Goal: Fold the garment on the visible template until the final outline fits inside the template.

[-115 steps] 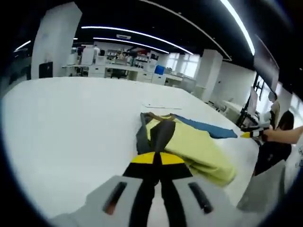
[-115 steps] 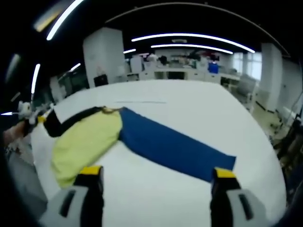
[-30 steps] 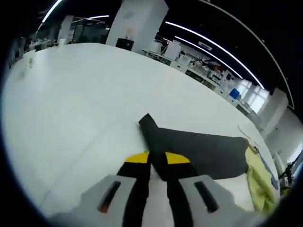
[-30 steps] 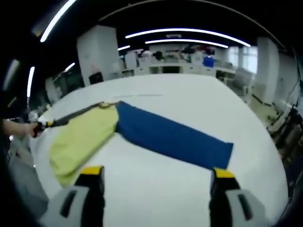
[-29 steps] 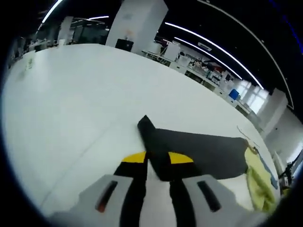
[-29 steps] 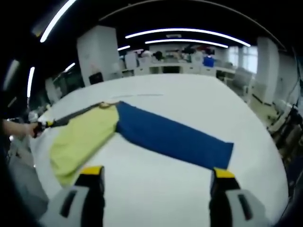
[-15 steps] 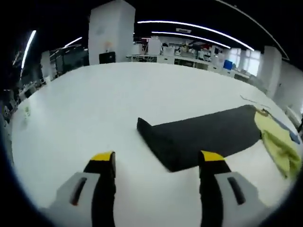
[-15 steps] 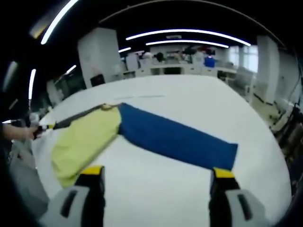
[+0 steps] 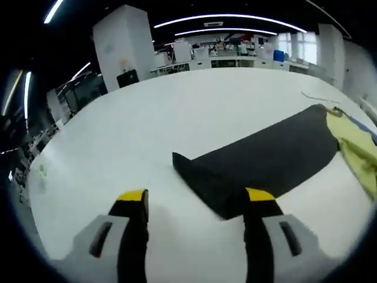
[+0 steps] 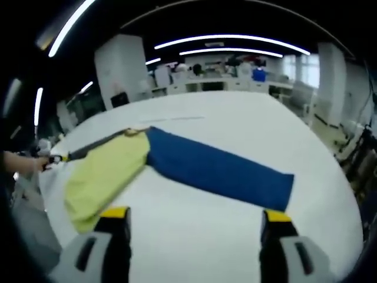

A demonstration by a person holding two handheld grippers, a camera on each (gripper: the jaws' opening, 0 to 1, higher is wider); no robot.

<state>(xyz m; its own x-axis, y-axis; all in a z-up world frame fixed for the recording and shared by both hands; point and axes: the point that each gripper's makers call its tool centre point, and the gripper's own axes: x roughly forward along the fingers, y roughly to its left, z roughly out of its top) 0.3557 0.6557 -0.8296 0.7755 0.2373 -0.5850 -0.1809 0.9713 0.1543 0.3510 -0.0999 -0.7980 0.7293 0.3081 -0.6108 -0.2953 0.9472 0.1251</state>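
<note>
**Both sleeves spread wide, both grippers empty**

Here's the garment, a yellow-bodied top with one dark grey sleeve (image 9: 265,162) and one blue sleeve (image 10: 221,168), lying flat on the broad white table (image 10: 235,118). In the left gripper view the left gripper (image 9: 194,203) hangs just short of the grey cuff, jaws parted wide and holding nothing; the cuff end sits between the yellow tips, nothing pinched. The sleeve runs straight out from the yellow body panel (image 10: 106,171), and that looks deliberate: an arm laid out flat gives a clean fold line.

Over in the right gripper view, the right gripper (image 10: 191,221) is likewise spread and empty, poised near the blue cuff. A thin dark line (image 10: 171,119) on the table beyond the collar may be the template's edge; too faint to call. No fold made yet, by my reading.
</note>
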